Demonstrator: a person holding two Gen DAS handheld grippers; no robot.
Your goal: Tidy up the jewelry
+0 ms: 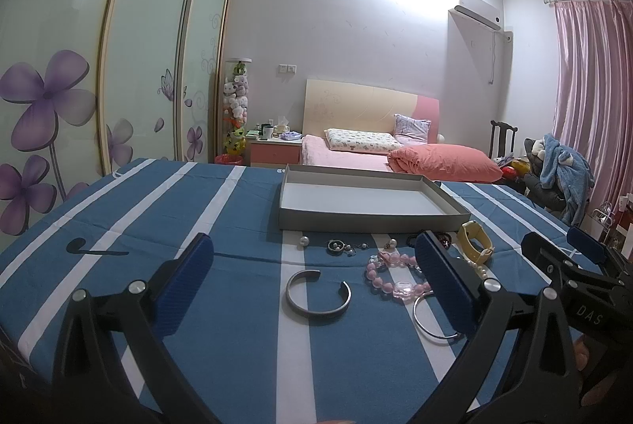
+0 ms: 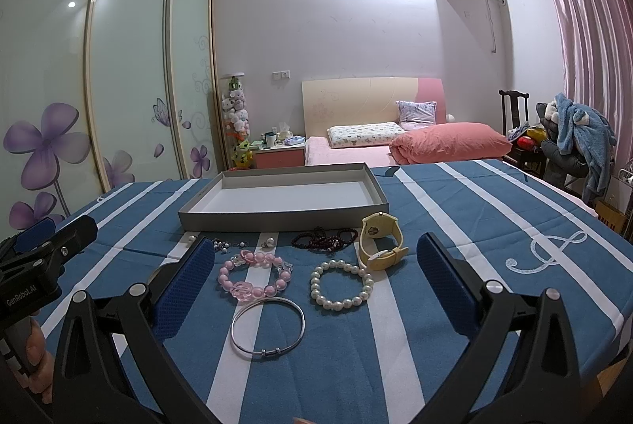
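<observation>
A shallow grey tray (image 1: 368, 220) (image 2: 277, 218) with nothing in it sits at the far side of the blue striped cloth. In front of it lie a silver cuff (image 1: 318, 295), a pink bead bracelet (image 1: 389, 275) (image 2: 255, 275), a thin silver bangle (image 2: 268, 327) (image 1: 429, 325), a pearl bracelet (image 2: 341, 285), a yellow watch (image 2: 381, 242) (image 1: 476, 236), dark red beads (image 2: 324, 238) and small pearl earrings (image 1: 342, 246). My left gripper (image 1: 314, 277) stands open above the cuff. My right gripper (image 2: 316, 277) is open over the bracelets. Neither holds anything.
The table's blue cloth with white stripes (image 2: 494, 226) reaches its right edge close to my right gripper. The other gripper shows at the frame edges (image 1: 585, 257) (image 2: 43, 250). Behind the table are a bed (image 1: 356, 151), a wardrobe and a chair with clothes (image 2: 573, 135).
</observation>
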